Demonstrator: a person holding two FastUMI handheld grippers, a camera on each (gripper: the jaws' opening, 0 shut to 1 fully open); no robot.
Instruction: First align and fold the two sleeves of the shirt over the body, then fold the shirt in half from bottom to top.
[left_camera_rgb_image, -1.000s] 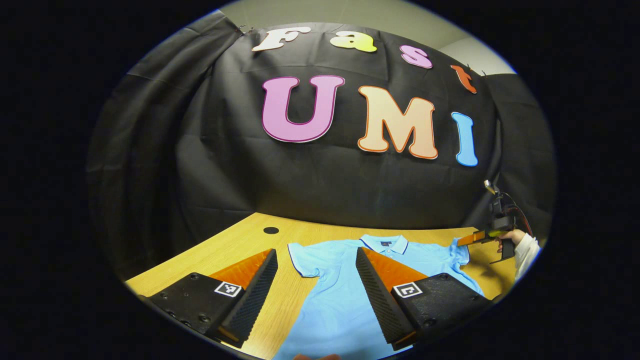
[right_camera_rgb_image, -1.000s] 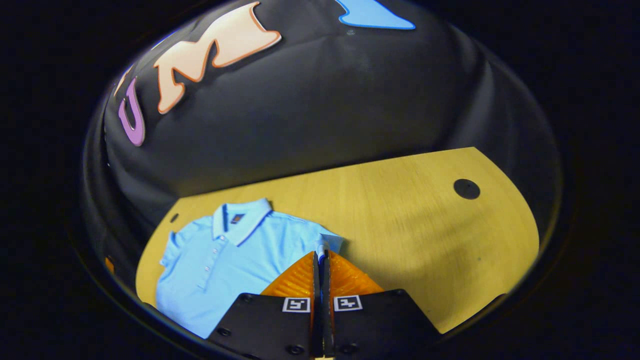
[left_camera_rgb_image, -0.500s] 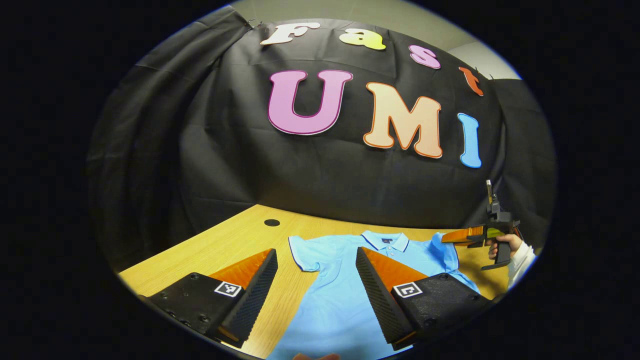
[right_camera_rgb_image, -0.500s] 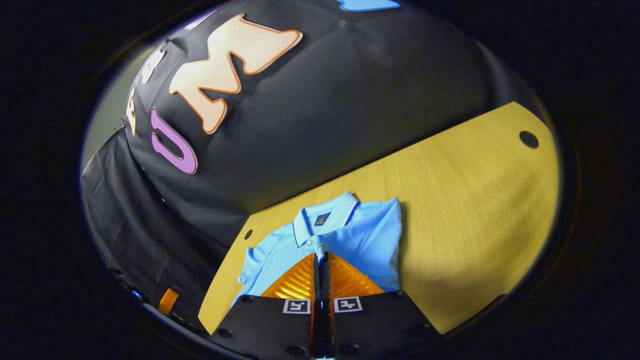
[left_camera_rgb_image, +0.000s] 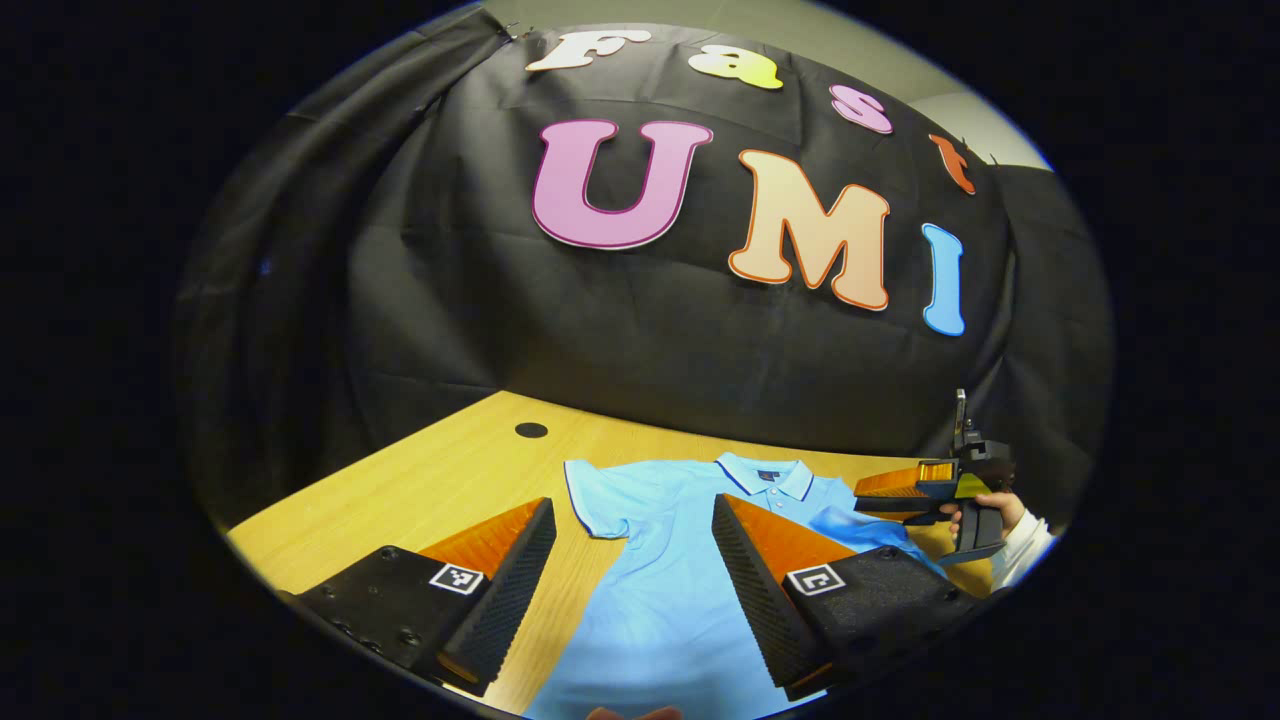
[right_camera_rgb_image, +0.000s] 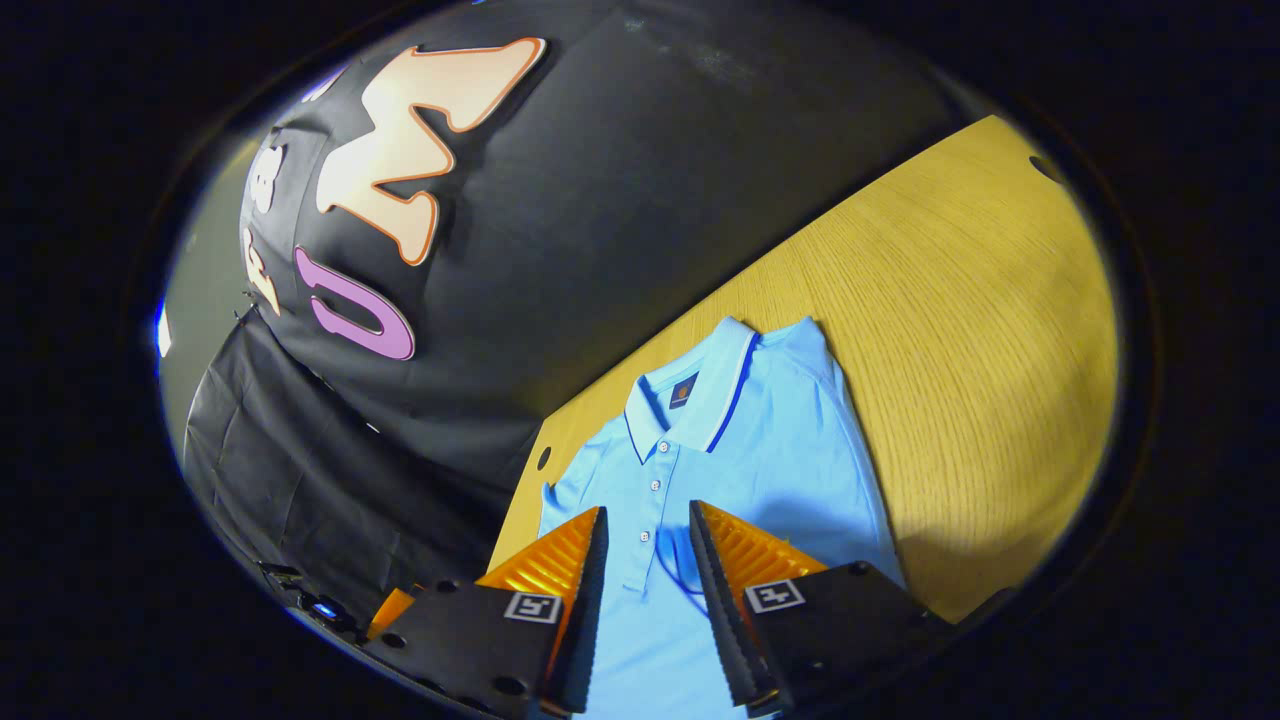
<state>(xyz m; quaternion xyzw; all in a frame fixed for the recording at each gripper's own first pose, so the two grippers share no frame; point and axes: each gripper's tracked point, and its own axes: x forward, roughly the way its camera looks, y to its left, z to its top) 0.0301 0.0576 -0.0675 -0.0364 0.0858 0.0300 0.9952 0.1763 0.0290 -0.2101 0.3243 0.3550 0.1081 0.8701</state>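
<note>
My right gripper is open, jaws parted over the shirt placket, holding nothing; a sleeve lies folded onto the body just ahead of the fingers. My left gripper is wide open, empty, above the shirt's other sleeve, still spread flat on the table.

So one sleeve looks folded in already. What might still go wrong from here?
The right gripper has its jaws open just above the folded sleeve; pulling away carelessly might snag it and undo the fold. The other sleeve lies flat and spread out, and the open left gripper may catch the shirt body too, bunching it and leaving the sleeves uneven.
</note>
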